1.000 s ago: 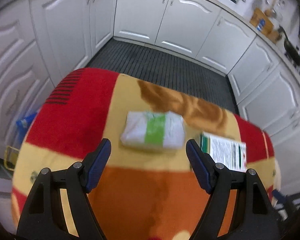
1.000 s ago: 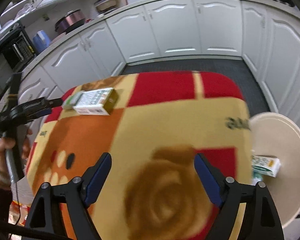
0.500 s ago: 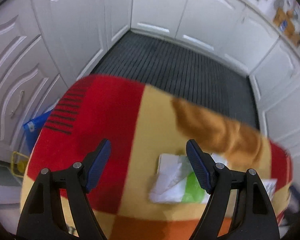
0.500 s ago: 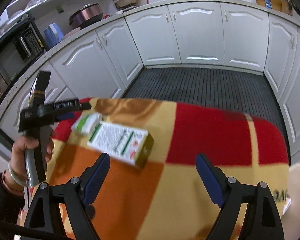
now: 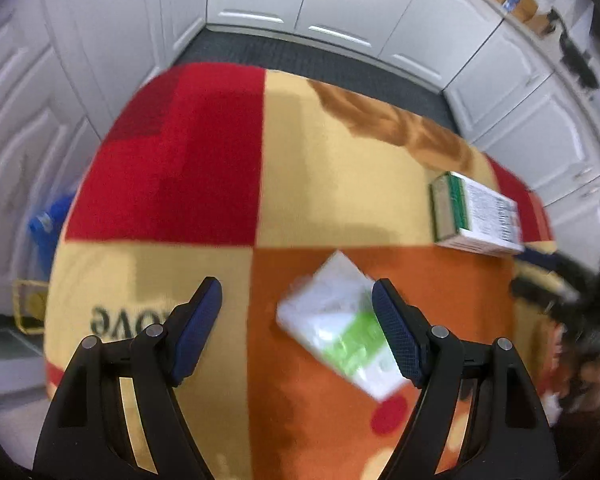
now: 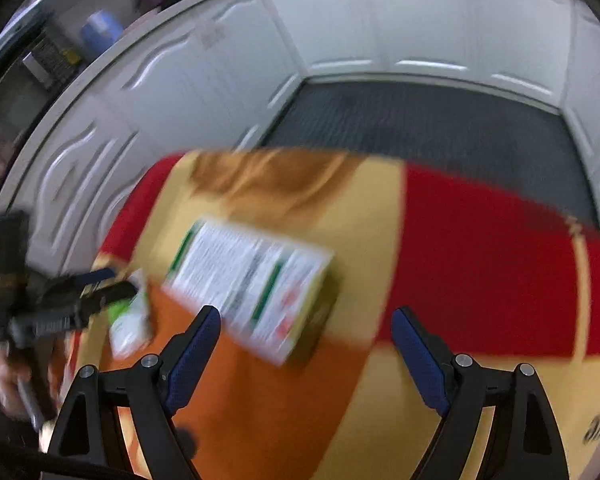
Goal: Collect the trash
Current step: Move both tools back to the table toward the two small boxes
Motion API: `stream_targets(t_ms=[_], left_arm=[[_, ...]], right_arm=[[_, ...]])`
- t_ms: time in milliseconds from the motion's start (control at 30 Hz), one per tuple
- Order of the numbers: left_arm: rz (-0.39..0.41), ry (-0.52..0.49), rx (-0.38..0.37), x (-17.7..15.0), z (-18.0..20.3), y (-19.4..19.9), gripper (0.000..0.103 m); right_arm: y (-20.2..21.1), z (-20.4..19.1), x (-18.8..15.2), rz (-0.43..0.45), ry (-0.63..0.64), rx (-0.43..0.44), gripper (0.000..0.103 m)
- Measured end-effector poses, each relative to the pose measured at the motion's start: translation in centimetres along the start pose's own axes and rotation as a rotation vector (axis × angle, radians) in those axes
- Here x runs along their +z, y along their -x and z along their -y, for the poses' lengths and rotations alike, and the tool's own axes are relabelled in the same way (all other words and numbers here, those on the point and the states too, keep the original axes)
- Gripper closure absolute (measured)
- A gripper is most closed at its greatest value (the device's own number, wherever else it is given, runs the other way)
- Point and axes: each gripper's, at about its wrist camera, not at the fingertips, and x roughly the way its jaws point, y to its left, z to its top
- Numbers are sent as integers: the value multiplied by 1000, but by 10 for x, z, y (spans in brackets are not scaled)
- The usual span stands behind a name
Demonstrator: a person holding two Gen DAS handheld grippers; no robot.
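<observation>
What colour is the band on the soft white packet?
Bright green, on the packet; clearest in the left wrist view.

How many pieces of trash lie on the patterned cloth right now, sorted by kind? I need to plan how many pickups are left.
Soft white and green packet: 1
Printed cardboard box: 1
Total: 2

Both lie on the cloth, apart from each other, and neither is gripped yet.

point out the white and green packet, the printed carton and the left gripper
white and green packet (image 5: 340, 328), left wrist view, its middle
printed carton (image 6: 248, 284), right wrist view, printed top face
left gripper (image 5: 298, 300), left wrist view, midway between fingertips
</observation>
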Motion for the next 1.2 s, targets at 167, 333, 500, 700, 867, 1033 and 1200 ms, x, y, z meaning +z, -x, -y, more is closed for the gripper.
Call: stream_targets(t_ms=[167, 333, 500, 700, 867, 1033, 1200], left_arm=[[51, 66, 13, -10, -15, 23, 26], [50, 41, 52, -27, -13, 38, 26], [43, 0, 56, -45, -6, 44, 26], [45, 36, 1, -47, -5, 41, 26], [66, 107, -35, -43, -6, 39, 26], [88, 184, -19, -45, -19, 46, 26], [107, 253, -36, -46, -17, 44, 26]], right_arm=[[20, -10, -8, 77, 63, -118, 18], [27, -5, 21, 184, 39, -242, 18], [-5, 15, 54, 138, -22, -338, 17], [-6, 8, 21, 2, -21, -213, 17], [13, -15, -4, 39, 25, -174, 17], [14, -60, -10, 76, 103, -111, 10], [-26, -80, -17, 31, 174, -144, 51]])
